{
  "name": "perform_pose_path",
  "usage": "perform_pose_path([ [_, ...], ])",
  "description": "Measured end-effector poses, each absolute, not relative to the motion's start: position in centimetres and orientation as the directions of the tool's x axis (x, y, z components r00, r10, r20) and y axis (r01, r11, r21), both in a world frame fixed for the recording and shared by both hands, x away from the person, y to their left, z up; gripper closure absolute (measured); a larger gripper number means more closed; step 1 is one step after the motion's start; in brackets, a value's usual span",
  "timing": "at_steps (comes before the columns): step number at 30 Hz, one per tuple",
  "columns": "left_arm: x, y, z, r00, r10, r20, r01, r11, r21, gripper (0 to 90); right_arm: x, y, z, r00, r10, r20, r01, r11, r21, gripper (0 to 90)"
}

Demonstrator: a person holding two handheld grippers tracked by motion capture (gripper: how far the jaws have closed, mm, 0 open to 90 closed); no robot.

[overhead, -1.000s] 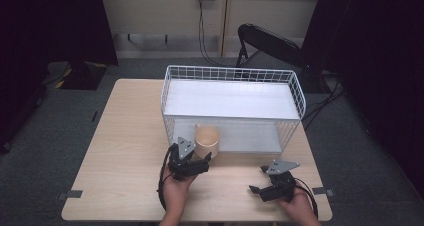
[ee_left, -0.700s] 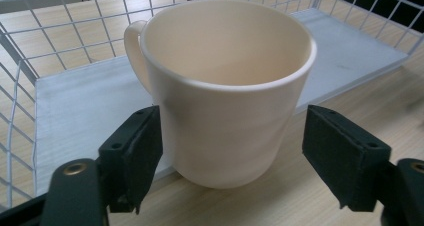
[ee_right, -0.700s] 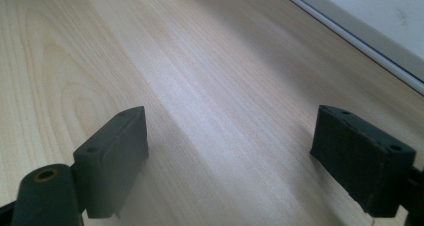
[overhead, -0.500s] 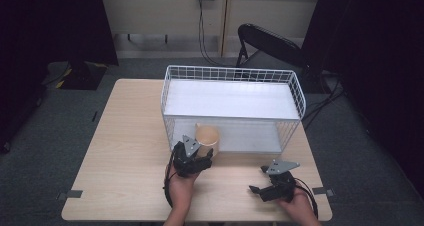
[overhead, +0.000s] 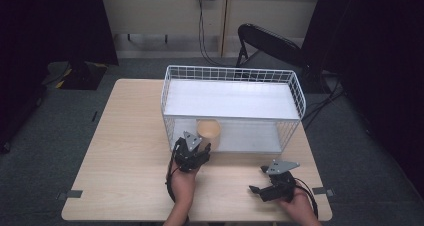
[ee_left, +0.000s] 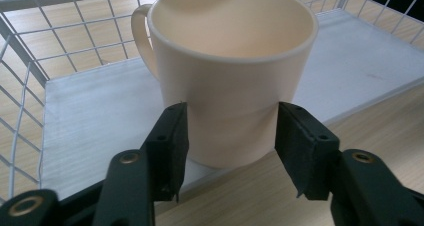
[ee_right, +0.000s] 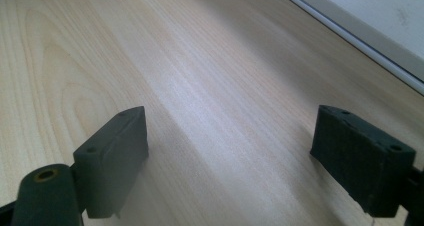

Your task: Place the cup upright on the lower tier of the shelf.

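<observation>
Looking at the left gripper (ee_left: 227,136), it's got a cream mug (ee_left: 230,71) sitting between its jaws at the front lip of the white wire basket (overhead: 232,75), with the mug's base on the basket's white floor right at the open edge. The left jaw looks like it's touching the mug wall, but there seems to be a thin gap on the right one, so I honestly can't tell if it's gripping or just letting go. If this is a placement, I'd say open both jaws evenly and pull straight back along the wooden table (overhead: 125,151) so neither pad drags the mug off the lip. If it's a pickup, squeeze low on the body like it is now and keep the handle, which points away to the far left, clear of the wires. The right gripper (overhead: 256,189) rests on the table near the person's side, jaws spread wide with nothing between them.
</observation>
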State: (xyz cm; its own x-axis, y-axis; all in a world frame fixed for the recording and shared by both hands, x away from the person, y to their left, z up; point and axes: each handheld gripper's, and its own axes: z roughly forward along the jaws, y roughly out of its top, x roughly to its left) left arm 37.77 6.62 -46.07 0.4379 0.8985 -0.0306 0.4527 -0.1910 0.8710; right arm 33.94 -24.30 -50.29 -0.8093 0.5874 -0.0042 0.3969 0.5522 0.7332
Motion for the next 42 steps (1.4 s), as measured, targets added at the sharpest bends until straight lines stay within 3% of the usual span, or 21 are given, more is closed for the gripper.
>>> perform_pose_path([
  [9,38.1,6.5,-46.0,0.413,0.910,-0.039,0.469,-0.175,0.866,62.8,33.9,-24.3,-50.3,-0.809,0.588,-0.004,0.397,0.552,0.733,14.1],
  [18,38.4,6.8,-45.8,0.383,0.923,-0.024,0.469,-0.172,0.866,66.2,33.9,-24.3,-50.3,-0.809,0.588,-0.004,0.397,0.552,0.733,14.1],
  [20,38.4,7.0,-45.8,0.388,0.921,-0.027,0.469,-0.173,0.866,61.8,33.9,-24.3,-50.3,-0.809,0.588,-0.004,0.397,0.552,0.733,14.1],
  [24,38.3,7.3,-46.2,0.426,0.903,-0.060,0.478,-0.168,0.862,35.1,33.9,-24.3,-50.3,-0.809,0.587,-0.004,0.397,0.552,0.733,14.1],
  [26,38.0,7.4,-46.2,0.443,0.893,-0.075,0.479,-0.165,0.862,27.3,33.9,-24.3,-50.3,-0.809,0.587,-0.004,0.397,0.552,0.733,14.1],
  [31,37.5,7.9,-46.3,0.487,0.869,-0.086,0.480,-0.184,0.858,18.7,33.9,-24.3,-50.3,-0.809,0.588,-0.004,0.397,0.552,0.733,14.1],
  [42,36.5,8.8,-46.2,0.562,0.827,-0.007,0.445,-0.295,0.846,16.1,33.9,-24.3,-50.3,-0.809,0.587,-0.004,0.397,0.552,0.733,14.1],
])
